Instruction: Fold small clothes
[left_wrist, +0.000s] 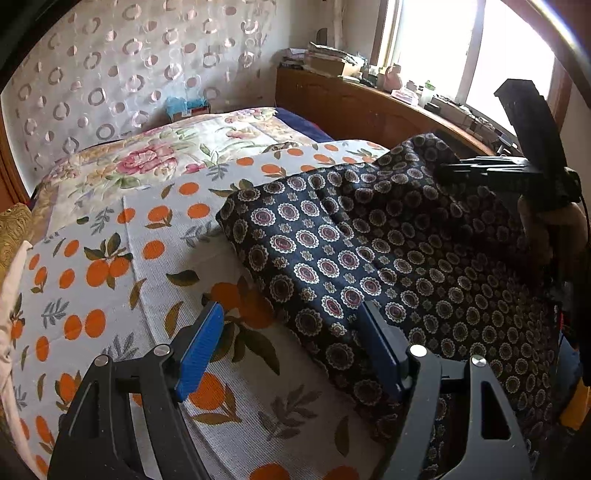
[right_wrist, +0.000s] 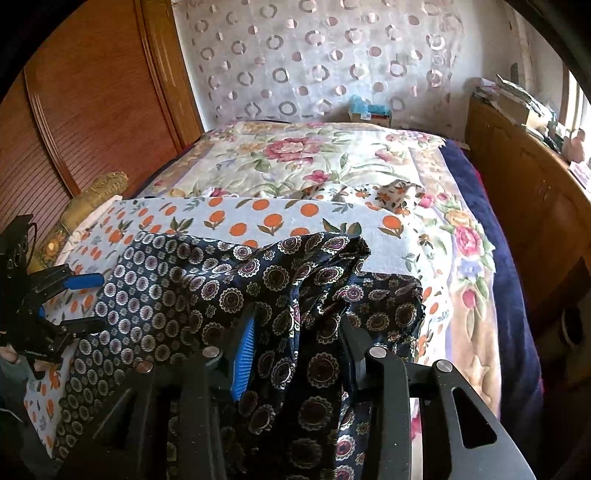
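on the bed (right_wrist: 480, 236), over an orange-print cloth (left_wrist: 110, 266), lies the dark medallion-print garment (left_wrist: 369, 251). right claw (right_wrist: 299, 332) pinches a raised fold of it; left claw (left_wrist: 291, 332) stands wide, empty. fabric judged thin, limp, slippery: grip hems or corners.

The garment (left_wrist: 369, 258) lies on the printed sheet (left_wrist: 110, 277), which lies on the bed cover (left_wrist: 147, 155). In the left wrist view the garment is at 3 o'clock of the sheet. The headboard (left_wrist: 369, 110) stands at 1 o'clock behind it, and the curtain (left_wrist: 129, 74) at 11 o'clock.
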